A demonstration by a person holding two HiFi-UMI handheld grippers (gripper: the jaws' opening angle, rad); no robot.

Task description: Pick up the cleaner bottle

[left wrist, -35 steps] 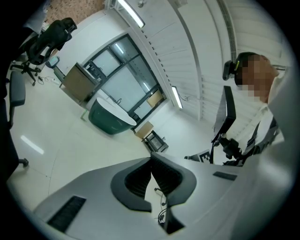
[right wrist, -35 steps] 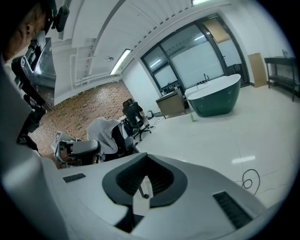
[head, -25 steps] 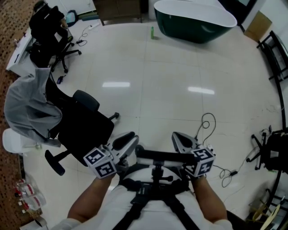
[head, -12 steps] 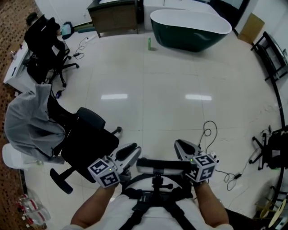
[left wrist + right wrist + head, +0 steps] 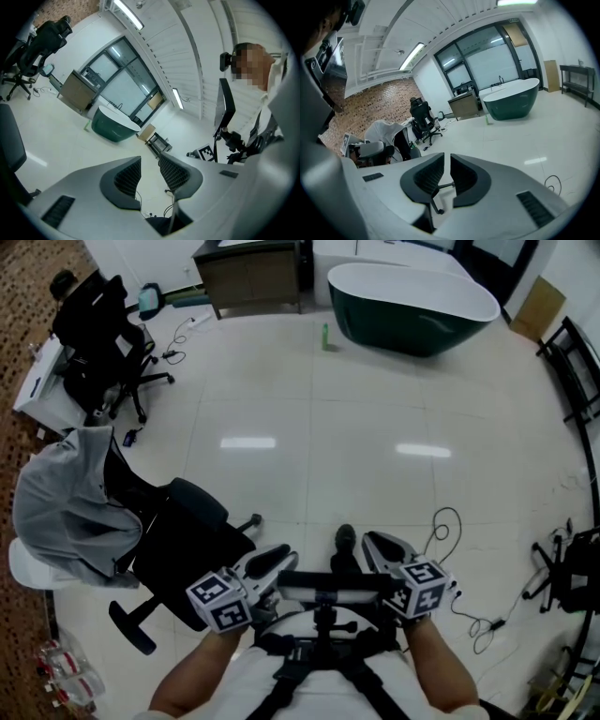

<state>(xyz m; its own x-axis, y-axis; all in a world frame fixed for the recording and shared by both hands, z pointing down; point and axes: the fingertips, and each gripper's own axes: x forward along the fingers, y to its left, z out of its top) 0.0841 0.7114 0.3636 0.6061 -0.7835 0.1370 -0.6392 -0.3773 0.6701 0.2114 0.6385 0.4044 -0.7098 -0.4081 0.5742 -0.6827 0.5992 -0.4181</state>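
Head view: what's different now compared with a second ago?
The person has stepped toward the tub: a shoe now shows between the left gripper and the right gripper, and the bottle sits lower in the picture. The right gripper has just been opening its fingers, with nothing between them. Unchanged: the left gripper is open and empty; the bottle stands untouched on the floor by the tub.

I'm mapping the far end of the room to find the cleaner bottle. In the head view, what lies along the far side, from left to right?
Black office chair → wooden cabinet → green cleaner bottle → dark green bathtub → cardboard box.
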